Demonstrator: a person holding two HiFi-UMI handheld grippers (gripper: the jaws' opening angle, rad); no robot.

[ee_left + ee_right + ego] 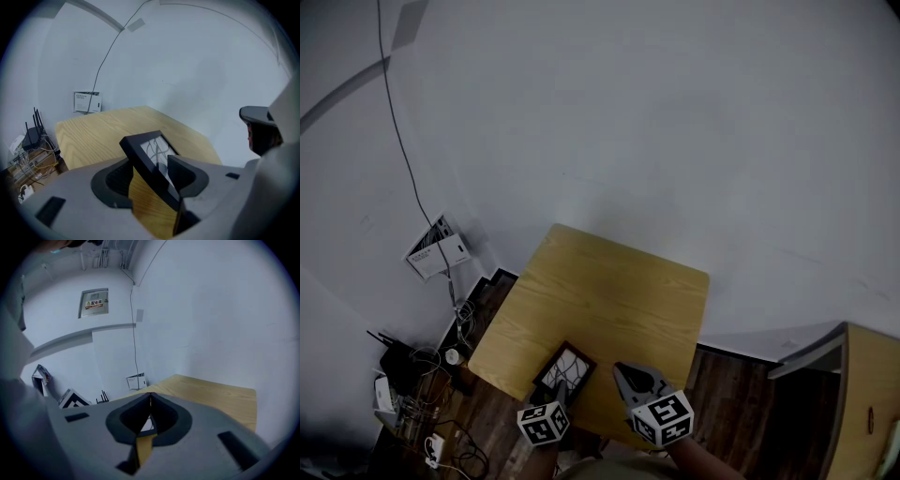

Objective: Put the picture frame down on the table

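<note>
Our left hand-held gripper (151,174) has its jaws apart around the picture frame (149,149). The black frame leans against one pad, and bare wood shows between it and the other, so we judge that nothing clamps it. It stands tilted, glass side up, close to the near edge of the table (609,281), probably so it can settle flat. Our right hand-held gripper (150,398) hovers just beside, jaws closed tip to tip on nothing, likely so as not to hinder the release. We see no container on the table; the frame itself holds a pale picture with dark curving lines.
</note>
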